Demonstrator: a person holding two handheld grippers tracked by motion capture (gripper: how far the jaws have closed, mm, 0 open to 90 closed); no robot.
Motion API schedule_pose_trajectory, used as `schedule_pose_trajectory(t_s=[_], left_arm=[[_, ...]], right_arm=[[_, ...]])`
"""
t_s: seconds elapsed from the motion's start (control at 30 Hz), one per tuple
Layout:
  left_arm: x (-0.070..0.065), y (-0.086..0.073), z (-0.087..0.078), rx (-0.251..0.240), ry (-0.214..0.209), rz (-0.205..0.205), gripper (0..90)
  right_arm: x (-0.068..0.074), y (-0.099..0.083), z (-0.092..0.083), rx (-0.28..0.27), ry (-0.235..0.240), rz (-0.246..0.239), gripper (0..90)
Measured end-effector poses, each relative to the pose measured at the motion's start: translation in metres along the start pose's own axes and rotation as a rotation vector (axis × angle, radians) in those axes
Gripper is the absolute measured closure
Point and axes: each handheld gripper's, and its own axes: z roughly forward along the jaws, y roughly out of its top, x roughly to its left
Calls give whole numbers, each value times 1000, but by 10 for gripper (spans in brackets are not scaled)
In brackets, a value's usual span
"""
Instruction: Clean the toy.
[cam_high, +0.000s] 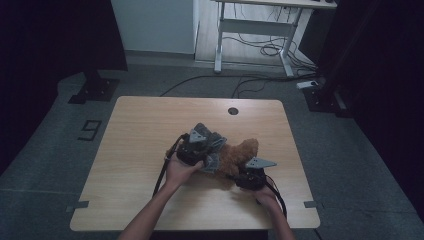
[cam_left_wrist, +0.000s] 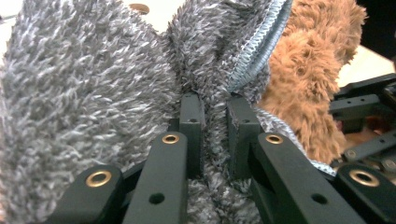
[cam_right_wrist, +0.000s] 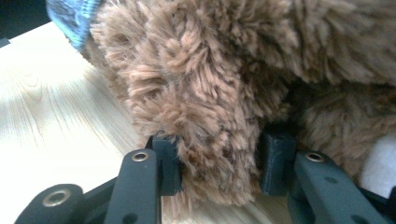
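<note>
On the wooden desk (cam_high: 140, 150), our left claw (cam_left_wrist: 214, 135) pinches the grey fleece garment (cam_left_wrist: 93, 93) bunched left of the brown teddy bear (cam_right_wrist: 224, 70), whose limb our right claw (cam_right_wrist: 219, 163) grips.

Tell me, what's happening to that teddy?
A person at a wooden table is working with a gripper in each hand. The left gripper is shut on a fuzzy grey cloth that lies against a brown teddy. The right gripper is clamped on a plush part of the teddy, holding it on the table. It looks like the cloth is being put on or pulled off the teddy; I can't tell which.
</note>
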Motion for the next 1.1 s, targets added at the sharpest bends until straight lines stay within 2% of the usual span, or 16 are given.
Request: schedule_pose_trajectory(t_s=[0.1, 0.2, 0.27, 0.37, 0.47, 0.53, 0.6, 0.67, 0.8, 0.9, 0.93, 1.0, 1.1], left_arm=[[12, -4, -16, -40, -9, -26, 787], [23, -8, -30, -59, 18, -43, 787], [30, -12, -39, -56, 63, -36, 787], [45, -22, -48, -36, 110, -62, 788], [61, -32, -53, -28, 113, -115, 787], [65, -32, -56, -32, 114, -130, 787], [62, -27, -55, -39, 105, -126, 788], [53, -20, -51, -37, 93, -104, 788], [24, -4, -31, -30, 34, -53, 787], [2, 3, -12, -10, -29, -30, 787], [-2, 3, -8, 2, -29, -18, 787], [-8, 1, 0, 23, 14, 17, 788], [1, -6, 0, 33, 23, -10, 789]], right_arm=[[0, 0, 0, 0, 0, 2, 590], [-1, 0, 0, -2, 0, 4, 589], [-1, 0, 0, -1, -1, 8, 589], [-1, 0, -1, 1, -1, 11, 589], [-1, 0, -1, 4, -5, 7, 590], [-1, 0, -1, 5, -5, 5, 589], [-1, 0, -1, 5, -5, 8, 589], [-1, 0, -1, 6, -8, 12, 590], [-2, -1, -1, 8, -9, 17, 590], [-2, -1, -1, 9, -8, 18, 590], [-2, -1, -1, 11, -8, 20, 590], [-2, -1, -1, 14, -11, 16, 590], [-3, -1, -2, 13, -12, 13, 589]])
